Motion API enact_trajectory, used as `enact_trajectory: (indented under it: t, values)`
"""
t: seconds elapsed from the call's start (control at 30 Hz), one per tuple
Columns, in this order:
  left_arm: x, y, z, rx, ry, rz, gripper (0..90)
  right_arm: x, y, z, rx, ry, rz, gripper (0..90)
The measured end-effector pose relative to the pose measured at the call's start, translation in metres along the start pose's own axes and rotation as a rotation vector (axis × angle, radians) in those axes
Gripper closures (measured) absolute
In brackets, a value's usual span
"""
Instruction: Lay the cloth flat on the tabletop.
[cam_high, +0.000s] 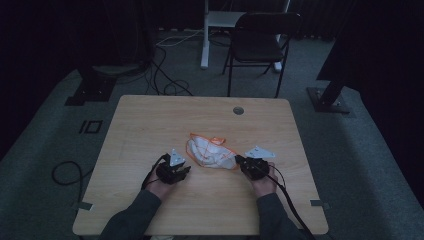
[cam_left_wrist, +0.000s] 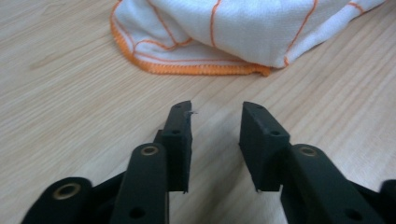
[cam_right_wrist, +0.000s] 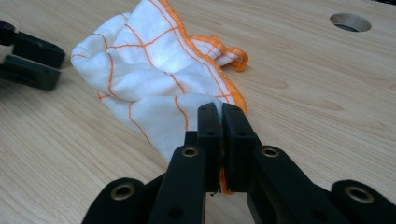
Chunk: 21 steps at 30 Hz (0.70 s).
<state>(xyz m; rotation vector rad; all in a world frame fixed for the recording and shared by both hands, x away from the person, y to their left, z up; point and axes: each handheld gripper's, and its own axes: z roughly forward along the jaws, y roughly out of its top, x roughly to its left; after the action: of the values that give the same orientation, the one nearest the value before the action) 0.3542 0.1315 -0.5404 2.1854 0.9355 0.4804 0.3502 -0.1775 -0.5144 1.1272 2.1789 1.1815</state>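
Orange-edged cloth (cam_right_wrist: 154, 79) is lying crumpled mid-worktop (cam_high: 150, 120); right gripper (cam_right_wrist: 222, 112) is pinching its corner, left gripper (cam_left_wrist: 215, 116) is gaping, empty, just short—likely needing the near hem for spreading.

One white cloth (cam_high: 210, 152) with orange trim lies between two grippers: the left gripper (cam_high: 187, 170) and the right gripper (cam_high: 238, 160) (one per hand). One chair (cam_high: 261, 42) stands beyond one table (cam_high: 150, 125).
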Motion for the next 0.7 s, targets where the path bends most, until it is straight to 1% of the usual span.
enact_trajectory:
  t: [0.17, 0.27, 0.37, 0.5, 0.63, 0.7]
  values:
    - [0.003, 0.006, 0.005, -0.018, -0.005, -0.017, 72.6, 0.001, 0.0, 0.001, -0.002, -0.002, -0.001, 87.5]
    - [0.003, 0.013, 0.008, -0.029, -0.01, -0.014, 75.4, 0.001, -0.001, 0.001, -0.003, -0.001, 0.0, 87.4]
    - [0.002, 0.019, 0.012, -0.037, -0.016, -0.014, 75.1, 0.002, -0.001, 0.001, -0.004, -0.003, 0.001, 87.4]
    - [0.0, 0.023, 0.016, -0.038, -0.012, -0.013, 72.5, 0.001, -0.001, 0.001, -0.005, -0.003, 0.003, 87.3]
    - [0.0, 0.027, 0.025, -0.039, -0.009, -0.036, 72.4, 0.001, -0.001, 0.001, -0.003, -0.002, 0.005, 87.2]
    - [0.0, 0.027, 0.028, -0.04, -0.008, -0.054, 72.4, 0.001, -0.002, 0.001, -0.005, -0.003, 0.005, 87.2]
